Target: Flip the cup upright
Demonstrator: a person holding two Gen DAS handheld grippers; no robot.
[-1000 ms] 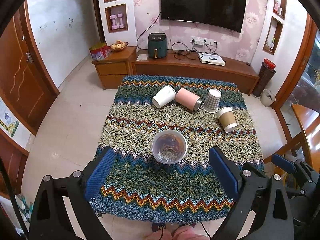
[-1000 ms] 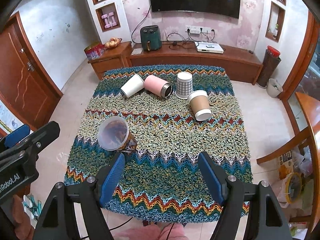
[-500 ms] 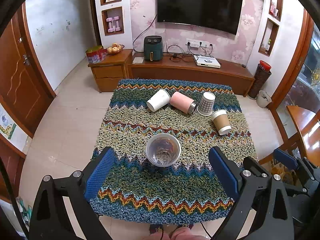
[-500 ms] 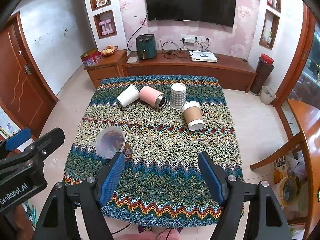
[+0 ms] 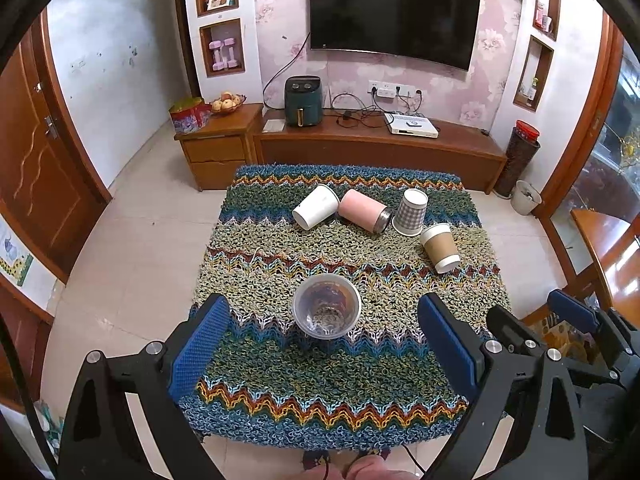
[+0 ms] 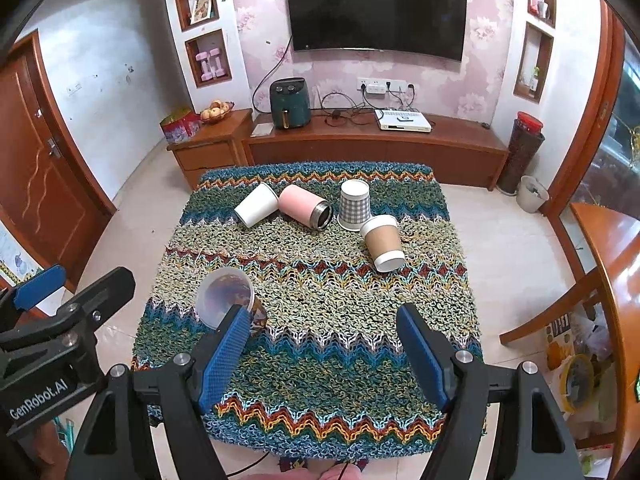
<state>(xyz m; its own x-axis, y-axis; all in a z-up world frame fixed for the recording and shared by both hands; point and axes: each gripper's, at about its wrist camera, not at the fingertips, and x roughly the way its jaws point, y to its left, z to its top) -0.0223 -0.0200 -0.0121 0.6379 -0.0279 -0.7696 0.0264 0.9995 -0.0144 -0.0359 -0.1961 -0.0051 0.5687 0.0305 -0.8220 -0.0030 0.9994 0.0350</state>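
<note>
**Clear cup on its side, both claws spread and well back**

The left gripper (image 5: pixel 322 344) is spread wide, nothing between its blue pads; the right gripper (image 6: pixel 320 354) is likewise spread and empty. Both hang near the table's near edge, above the knitted zigzag cloth (image 5: pixel 340 380).

The clear plastic cup (image 5: pixel 326 306) lies on its side at the near-middle of the cloth, mouth towards the left claw and lined up between its fingers. In the right wrist view the same cup (image 6: pixel 226 300) sits left of that claw, partly behind its left finger.

Risks, as I judge them: the cup looks thin and light, so a hard squeeze near the rim may buckle it or shoot it out of the pads. It can also roll on the lumpy knit if one pad touches first. The loops of the cloth may snag a fingertip coming in low.

Farther off lie a white paper cup (image 5: pixel 316 206), a pink tumbler (image 5: pixel 364 211), an upside-down checked cup (image 5: pixel 410 213) and a brown sleeved cup (image 5: pixel 440 247), well apart from the clear one.
</note>
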